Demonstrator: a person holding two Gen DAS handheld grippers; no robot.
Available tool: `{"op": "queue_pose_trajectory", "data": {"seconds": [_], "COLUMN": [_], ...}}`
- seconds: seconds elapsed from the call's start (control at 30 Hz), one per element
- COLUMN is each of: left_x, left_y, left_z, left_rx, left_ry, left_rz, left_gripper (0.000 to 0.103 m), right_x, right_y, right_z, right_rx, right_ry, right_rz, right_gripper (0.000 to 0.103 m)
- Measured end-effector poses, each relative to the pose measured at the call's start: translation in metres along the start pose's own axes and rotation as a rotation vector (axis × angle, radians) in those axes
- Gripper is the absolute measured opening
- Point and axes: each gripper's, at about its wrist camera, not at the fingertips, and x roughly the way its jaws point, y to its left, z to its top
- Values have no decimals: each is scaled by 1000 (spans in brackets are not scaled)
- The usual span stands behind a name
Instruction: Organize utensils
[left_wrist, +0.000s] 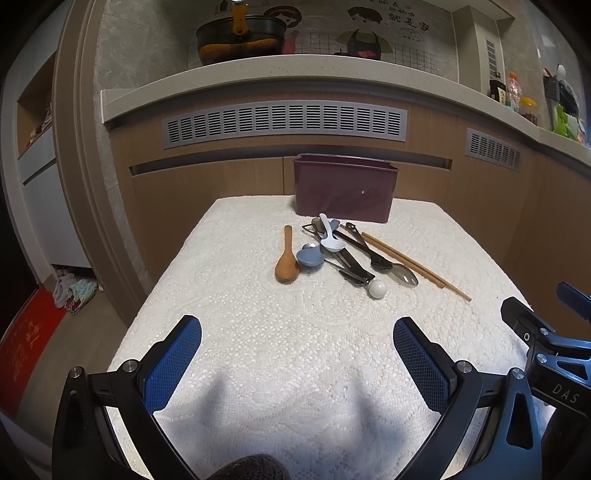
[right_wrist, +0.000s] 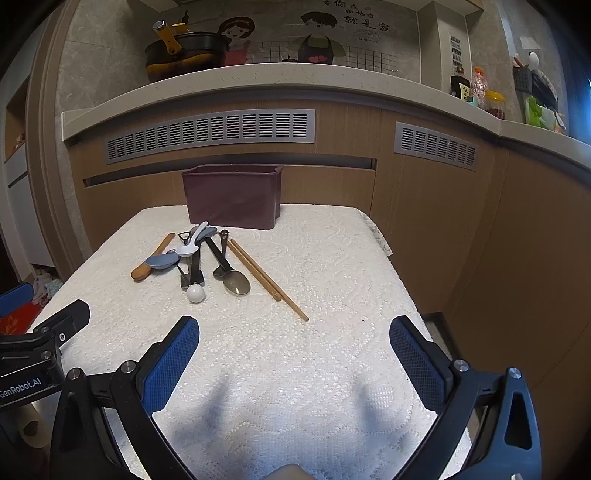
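- My left gripper (left_wrist: 297, 339) hangs over the near part of the white textured cloth (left_wrist: 258, 332); its blue-padded fingers (left_wrist: 173, 362) are spread wide, with nothing between them.
- My right gripper (right_wrist: 294, 341) hangs over the same cloth, beside the left one; its fingers (right_wrist: 417, 362) are likewise spread wide and hold nothing.
- The utensils lie in a loose heap on the far half of the cloth, well apart from both grippers.
- Wooden spoon (left_wrist: 287, 258): at the left edge of the heap, bowl toward me.
- Blue-grey spoon (left_wrist: 309, 257): just beside the wooden spoon's bowl.
- White spoon (left_wrist: 330, 236): resting on top of the heap.
- Black tool with a white ball end (left_wrist: 378, 288): the ball is the heap's nearest point to me.
- Black spoon (left_wrist: 373, 258) and metal spoon (left_wrist: 405, 275): side by side, bowls toward me.
- Wooden chopsticks (left_wrist: 417, 266): a pair lying together at the right edge, angled toward my right.
- Dark maroon bin (left_wrist: 345, 192): upright at the far edge of the cloth, just behind the heap; its interior cannot be seen.
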Motion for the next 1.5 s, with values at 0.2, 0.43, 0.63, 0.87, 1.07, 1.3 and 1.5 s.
{"op": "queue_pose_trajectory", "data": {"seconds": [0.2, 0.43, 0.63, 0.87, 1.07, 1.3, 1.5], "left_x": [-1, -1, -1, -1, -1, -1, 6], "left_y": [0, 1, 1, 2, 2, 3, 5], "left_z": [-1, 1, 1, 1, 1, 1, 2], "left_rx": [1, 1, 0, 1, 1, 1, 4], "left_ry": [2, 2, 3, 4, 5, 11, 34], "left_rz": [0, -1, -1, -1, 0, 1, 12], "left_gripper": [103, 103, 103, 103, 103, 103, 103], "right_x": [1, 1, 1, -1, -1, -1, -1], "right_y": [-2, -2, -1, -1, -1, -1, -1], "right_z": [0, 0, -1, 0, 0, 0, 1], "right_rx": [2, 2, 1, 0, -1, -2, -4], "right_ry": [9, 14, 12, 11, 11, 11, 16], "right_rz": [0, 3, 5, 5, 5, 5, 4], "right_gripper": [103, 103, 103, 103, 103, 103, 103]}}
